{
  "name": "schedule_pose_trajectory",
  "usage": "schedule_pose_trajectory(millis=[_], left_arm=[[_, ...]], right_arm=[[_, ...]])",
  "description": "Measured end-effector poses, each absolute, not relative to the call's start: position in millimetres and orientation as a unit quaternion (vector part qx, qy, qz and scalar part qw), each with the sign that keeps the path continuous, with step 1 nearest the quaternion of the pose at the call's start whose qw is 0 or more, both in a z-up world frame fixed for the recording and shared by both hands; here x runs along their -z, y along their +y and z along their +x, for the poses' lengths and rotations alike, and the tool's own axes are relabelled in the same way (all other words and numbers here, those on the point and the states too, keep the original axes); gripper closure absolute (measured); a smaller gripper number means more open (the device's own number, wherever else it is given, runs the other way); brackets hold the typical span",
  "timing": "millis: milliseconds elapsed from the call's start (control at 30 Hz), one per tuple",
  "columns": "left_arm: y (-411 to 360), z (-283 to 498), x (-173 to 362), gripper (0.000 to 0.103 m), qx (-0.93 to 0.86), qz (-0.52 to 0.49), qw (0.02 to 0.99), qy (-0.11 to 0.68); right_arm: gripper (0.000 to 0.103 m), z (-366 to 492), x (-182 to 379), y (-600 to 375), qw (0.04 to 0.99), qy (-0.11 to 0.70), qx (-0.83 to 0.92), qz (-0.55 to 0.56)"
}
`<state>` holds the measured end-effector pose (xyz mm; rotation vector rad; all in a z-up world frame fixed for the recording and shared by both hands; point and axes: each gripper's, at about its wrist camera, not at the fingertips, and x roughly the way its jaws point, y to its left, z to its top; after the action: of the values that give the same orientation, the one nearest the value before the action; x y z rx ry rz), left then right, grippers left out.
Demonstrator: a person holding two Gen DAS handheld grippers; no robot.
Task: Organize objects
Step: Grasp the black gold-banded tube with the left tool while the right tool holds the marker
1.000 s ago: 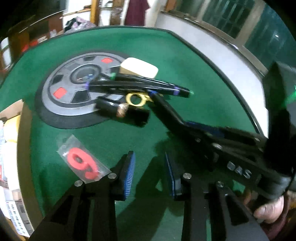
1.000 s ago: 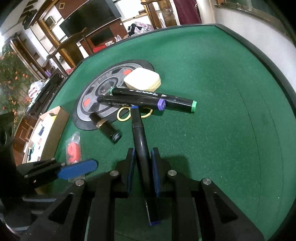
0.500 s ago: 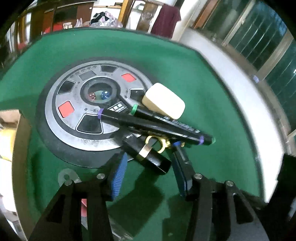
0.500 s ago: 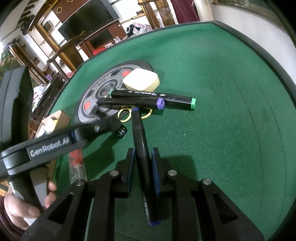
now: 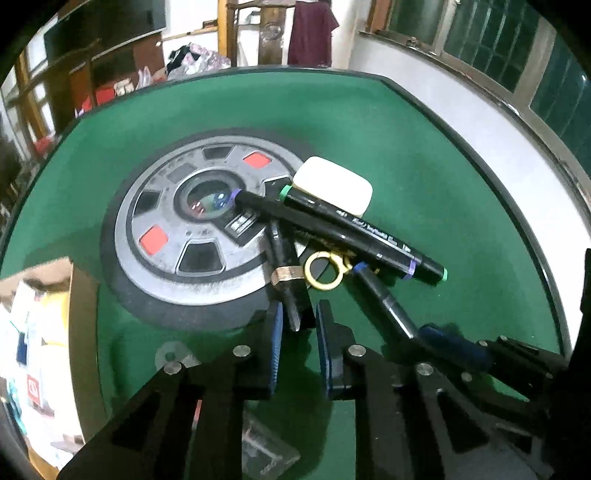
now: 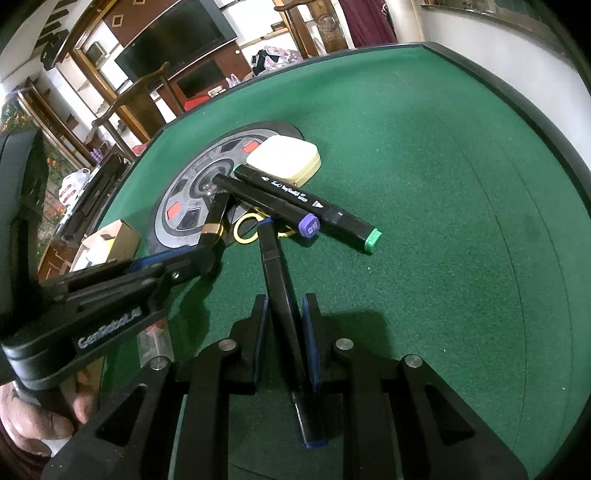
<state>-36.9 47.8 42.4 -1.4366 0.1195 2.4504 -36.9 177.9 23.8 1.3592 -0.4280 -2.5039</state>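
Two black markers, one green-capped (image 6: pixel 306 201) and one purple-capped (image 6: pixel 266 201), lie side by side against a cream case (image 6: pixel 283 159). A blue-tipped marker (image 6: pixel 282 291) points at them, beside a yellow ring (image 5: pixel 325 273) and a gold-banded black tube (image 5: pixel 286 273).

This is looking like a lived-in home, probably a sitting room used for games. Directly ahead of both hand-held tools, a green felt-topped table with a raised dark rim (image 6: pixel 424 155) is filling the view, its grey-and-black round centre panel with red squares (image 5: pixel 192 236) suggesting a mahjong table. Beyond its far edge, a large black flat television (image 6: pixel 177 44) is sitting in a dark wooden wall unit (image 6: pixel 110 37), with a wooden chair (image 6: pixel 136 99) standing before it. Farther ahead, a maroon garment (image 5: pixel 312 31) is hanging on a stand, and off to the right, green-paned windows (image 5: pixel 517 48) are lining a white wall.
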Motion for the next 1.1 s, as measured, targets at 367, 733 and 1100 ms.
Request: schedule_pose_trajectory(millis=[367,733,1100], left_arm=[[50,-38,-32,0.087,-0.856,-0.493,0.149,0.046],[26,0,-45,0.079,-0.84,-0.517,0.162,0.039],[51,-17,-29,0.089,-0.857,-0.486,0.134,0.104]], right_arm=[[0.087,-37,-25,178,0.13,-0.144,0.867,0.459],[0.087,-33,-28,168,0.117,-0.103,0.874,0.459],[0.085,-32,-27,169,0.122,-0.109,0.877,0.452]])
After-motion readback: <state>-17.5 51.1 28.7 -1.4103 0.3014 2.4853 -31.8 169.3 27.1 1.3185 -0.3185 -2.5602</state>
